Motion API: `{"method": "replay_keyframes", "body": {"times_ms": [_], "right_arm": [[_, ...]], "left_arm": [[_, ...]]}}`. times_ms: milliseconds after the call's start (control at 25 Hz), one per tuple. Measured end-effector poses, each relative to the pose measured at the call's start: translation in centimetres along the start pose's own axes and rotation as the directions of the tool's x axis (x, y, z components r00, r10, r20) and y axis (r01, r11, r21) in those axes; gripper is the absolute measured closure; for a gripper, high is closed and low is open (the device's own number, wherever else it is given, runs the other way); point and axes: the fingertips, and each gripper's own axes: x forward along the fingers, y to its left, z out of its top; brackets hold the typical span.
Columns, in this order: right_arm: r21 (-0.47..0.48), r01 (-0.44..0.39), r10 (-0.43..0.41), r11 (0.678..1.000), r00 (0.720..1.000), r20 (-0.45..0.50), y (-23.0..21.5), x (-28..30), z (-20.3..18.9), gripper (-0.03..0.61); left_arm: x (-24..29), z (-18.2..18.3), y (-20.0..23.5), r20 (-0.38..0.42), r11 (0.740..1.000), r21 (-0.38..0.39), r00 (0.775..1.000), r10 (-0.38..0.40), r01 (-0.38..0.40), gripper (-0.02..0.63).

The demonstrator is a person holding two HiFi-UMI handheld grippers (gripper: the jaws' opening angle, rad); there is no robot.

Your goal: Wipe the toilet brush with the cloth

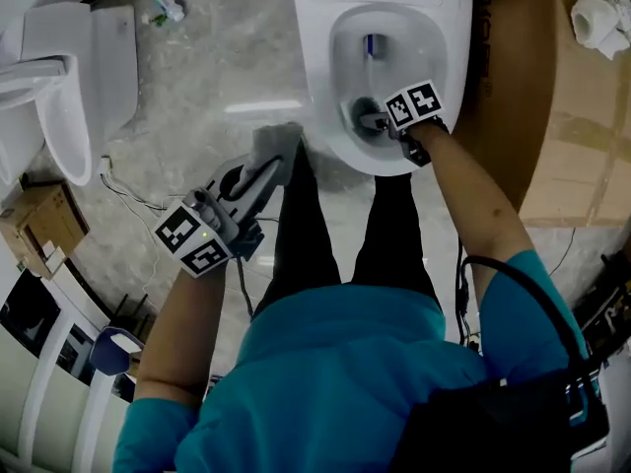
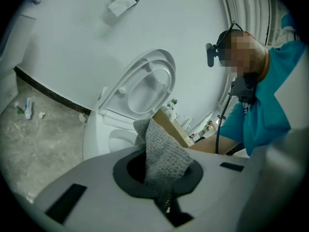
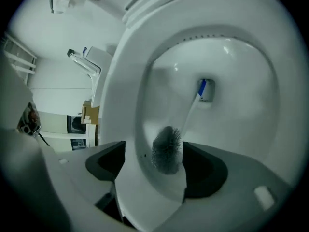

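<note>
1. Left gripper [image 1: 268, 168]: jaws closed on the grey cloth [image 2: 161, 153], whose lower end is hidden between them.
2. Right gripper [image 3: 152, 166]: jaws wide apart over the toilet [image 3: 124, 98] rim; contact with anything unclear.
3. Brush [image 3: 167, 151]: lying in the bowl, bristle head nearest.

White toilet [image 1: 394, 28] at top centre, lid raised, bowl open. Second white toilet [image 1: 59, 97] well off to the left, on grey mottled floor [image 1: 197, 57]. Brown cardboard sheet [image 1: 552, 116] just beside the first, paper roll [image 1: 596, 18] at its far corner. Small cardboard box [image 1: 39, 225] near the second. Scattered bits [image 1: 168, 6] by the wall, perhaps small bottles.
</note>
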Motion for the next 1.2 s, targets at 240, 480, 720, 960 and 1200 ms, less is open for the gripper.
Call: {"method": "replay_keyframes", "body": {"times_ms": [240,480,720,960,1200], "right_arm": [[0.043,0.048,-0.043,0.998,0.993,-0.106,-2.9,4.8,-1.4,0.230],[-0.001,0.086,-0.084,0.996,0.973,-0.213,-4.3,7.6,-3.0,0.216],[0.005,0.140,-0.134,0.990,0.957,-0.257,-6.1,8.4,-2.7,0.281],[-0.053,0.124,-0.134,0.991,0.950,-0.281,-5.1,8.4,-3.8,0.388],[0.030,0.040,-0.036,0.999,0.989,-0.145,-0.1,5.4,-2.6,0.407]], "left_arm": [[-0.6,-2.6,1.8,-0.011,0.999,-0.046,1.000,-0.002,0.001,0.601],[-1.0,-2.8,2.3,0.015,0.997,-0.071,1.000,-0.011,0.012,0.601],[-1.1,-3.9,3.6,0.020,0.995,-0.100,1.000,-0.012,0.014,0.601],[-1.1,-4.3,3.4,0.023,0.994,-0.109,1.000,-0.010,0.012,0.601],[-2.1,-1.7,2.2,0.043,0.997,-0.082,0.999,-0.007,0.010,0.601]]}}
